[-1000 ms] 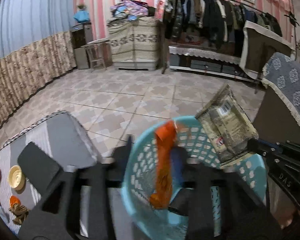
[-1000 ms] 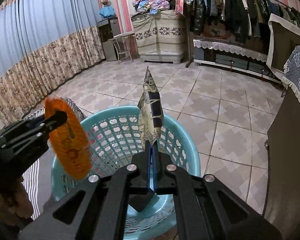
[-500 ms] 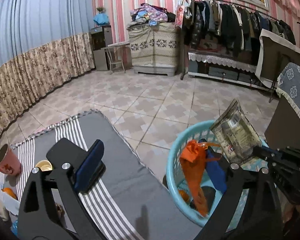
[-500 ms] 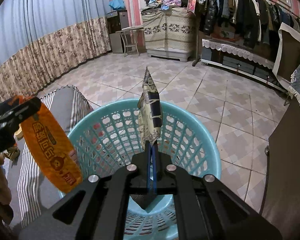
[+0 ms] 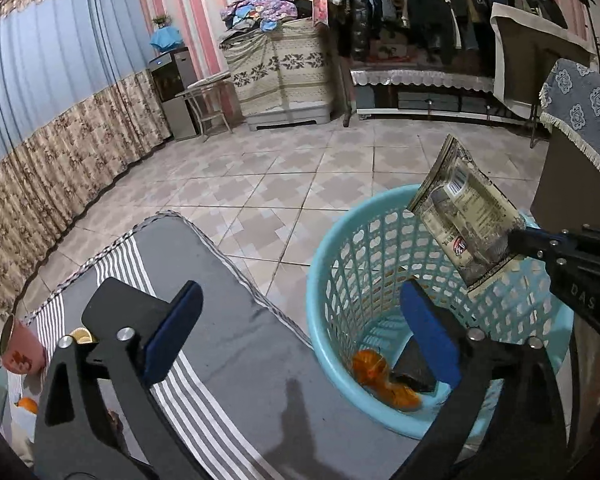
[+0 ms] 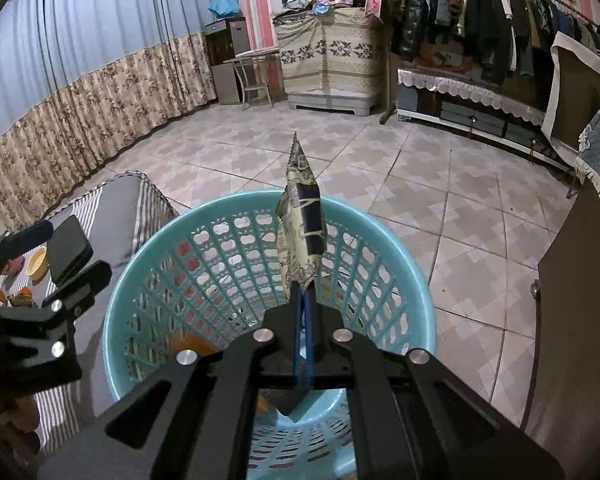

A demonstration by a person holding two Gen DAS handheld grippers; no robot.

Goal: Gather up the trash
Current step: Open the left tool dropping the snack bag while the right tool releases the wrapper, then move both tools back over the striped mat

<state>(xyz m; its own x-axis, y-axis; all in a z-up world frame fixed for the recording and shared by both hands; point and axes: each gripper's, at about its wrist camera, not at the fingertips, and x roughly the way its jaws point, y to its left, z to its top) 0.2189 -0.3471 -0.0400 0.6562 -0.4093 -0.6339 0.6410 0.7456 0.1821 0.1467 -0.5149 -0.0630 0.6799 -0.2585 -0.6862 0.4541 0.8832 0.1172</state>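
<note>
a light blue plastic laundry basket [image 5: 340, 280] stands on a tiled floor [image 5: 284, 184] beside a grey cushion with white stripes [image 5: 236, 360], in a room with pink striped walls and a rack of dark coats [image 5: 440, 0]. the left gripper [image 5: 300, 332] hangs over the gap between cushion and basket, its jaws spread as wide as they go after just opening, with nothing between the blue pads [image 5: 174, 332]. an orange wrapper [image 5: 380, 376] lies crumpled at the bottom of the basket, next to a dark object that cannot be made out. the right gripper [image 6: 302, 336] is held above the basket, its jaws closed on the lower edge of a patterned beige-and-blue snack packet [image 6: 300, 224], which stands upright over the basket's opening; in the left wrist view the same packet [image 5: 468, 220] shows its printed back and barcode, tilted above the basket's far rim. at the left edge of the cushion sit a pink cup [image 5: 20, 348], a small yellow dish [image 6: 38, 262] and some orange scraps [image 5: 27, 405]. a blue patterned cloth with a fringe [image 5: 584, 112] drapes a dark piece of furniture to the right.
</note>
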